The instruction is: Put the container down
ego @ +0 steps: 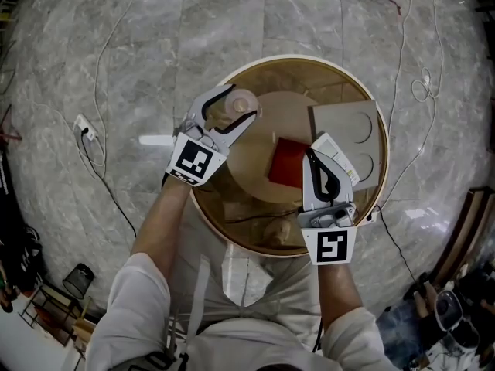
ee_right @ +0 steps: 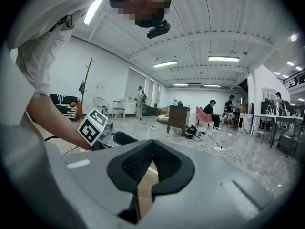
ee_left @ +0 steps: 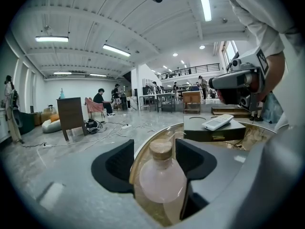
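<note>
**Left gripper holds a corked bottle at the edge of a round table**

At left, the left gripper (ego: 239, 105) has its jaws closed against the container (ee_left: 161, 178), a pale bottle with a cork stopper. It stands upright near the left rim of the round table (ego: 210, 216).

To set it down well, it should probably go straight down, kept upright and inward of the rim. The jaws should part only once the base sits flat.

At right, the right gripper (ego: 311, 159) is near a red object (ego: 288, 163), its jaws together and empty.

Only the head view shows the bottle's place on the table. Only the left gripper view shows the cork and the grip, though not whether the base touches. The right gripper view shows that its jaws are closed.
</note>
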The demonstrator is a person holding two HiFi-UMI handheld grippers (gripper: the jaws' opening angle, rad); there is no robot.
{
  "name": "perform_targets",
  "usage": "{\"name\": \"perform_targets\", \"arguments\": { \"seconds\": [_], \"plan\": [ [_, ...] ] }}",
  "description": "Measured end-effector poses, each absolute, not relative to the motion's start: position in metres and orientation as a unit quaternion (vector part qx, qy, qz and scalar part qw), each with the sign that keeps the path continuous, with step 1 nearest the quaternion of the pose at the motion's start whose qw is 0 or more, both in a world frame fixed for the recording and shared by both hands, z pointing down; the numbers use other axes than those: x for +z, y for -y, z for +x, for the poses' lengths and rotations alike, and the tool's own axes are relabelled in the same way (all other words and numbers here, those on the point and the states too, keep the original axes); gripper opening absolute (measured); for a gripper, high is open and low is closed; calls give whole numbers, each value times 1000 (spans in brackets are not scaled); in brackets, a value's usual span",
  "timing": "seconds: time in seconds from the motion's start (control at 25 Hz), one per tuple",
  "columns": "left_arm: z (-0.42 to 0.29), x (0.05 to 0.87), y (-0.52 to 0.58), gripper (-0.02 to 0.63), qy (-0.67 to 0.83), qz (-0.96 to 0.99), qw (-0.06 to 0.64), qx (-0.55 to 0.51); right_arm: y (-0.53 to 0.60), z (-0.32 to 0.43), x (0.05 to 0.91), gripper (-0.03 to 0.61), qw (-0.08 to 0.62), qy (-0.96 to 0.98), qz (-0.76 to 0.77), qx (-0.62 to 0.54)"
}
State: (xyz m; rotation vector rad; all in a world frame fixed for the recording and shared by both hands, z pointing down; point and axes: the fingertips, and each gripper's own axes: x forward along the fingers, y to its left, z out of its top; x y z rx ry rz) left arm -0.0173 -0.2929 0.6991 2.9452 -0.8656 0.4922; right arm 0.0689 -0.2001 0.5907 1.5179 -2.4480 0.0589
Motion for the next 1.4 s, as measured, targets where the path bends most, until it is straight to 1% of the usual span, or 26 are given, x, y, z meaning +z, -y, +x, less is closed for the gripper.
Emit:
{"name": "perform_targets", "arguments": {
  "seconds": [0.24, 0.28, 0.36, 0.4, 0.44, 0.52, 0.56, 0.68, 0.96, 1.4],
  "plan": [
    [-50, 675, 280, 276, 297, 941, 22, 161, 197, 61, 576, 5, 129, 847, 515, 20],
    [-56, 670, 277, 253, 300, 940, 21, 163, 196, 58, 572, 5, 129, 848, 513, 19],
    [-66, 658, 269, 242, 304, 938, 15, 166, 194, 54, 564, 5, 126, 851, 509, 15],
    [-71, 651, 265, 216, 305, 937, 9, 168, 192, 52, 560, 5, 125, 852, 508, 14],
    [-76, 643, 262, 206, 308, 936, 4, 170, 190, 51, 557, 5, 126, 853, 507, 15],
    [-88, 629, 255, 126, 317, 933, -3, 172, 188, 49, 550, 5, 126, 854, 505, 16],
    [-94, 622, 251, 116, 322, 930, -6, 175, 186, 47, 546, 5, 126, 854, 504, 16],
    [-110, 603, 241, 5, 333, 926, -11, 179, 183, 43, 536, 5, 127, 856, 501, 14],
    [-139, 571, 215, 5, 354, 916, -14, 190, 172, 37, 517, 5, 120, 859, 498, 10],
    [-155, 562, 201, 6, 377, 906, -6, 191, 161, 29, 510, 5, 116, 865, 488, 11]
  ]
}}
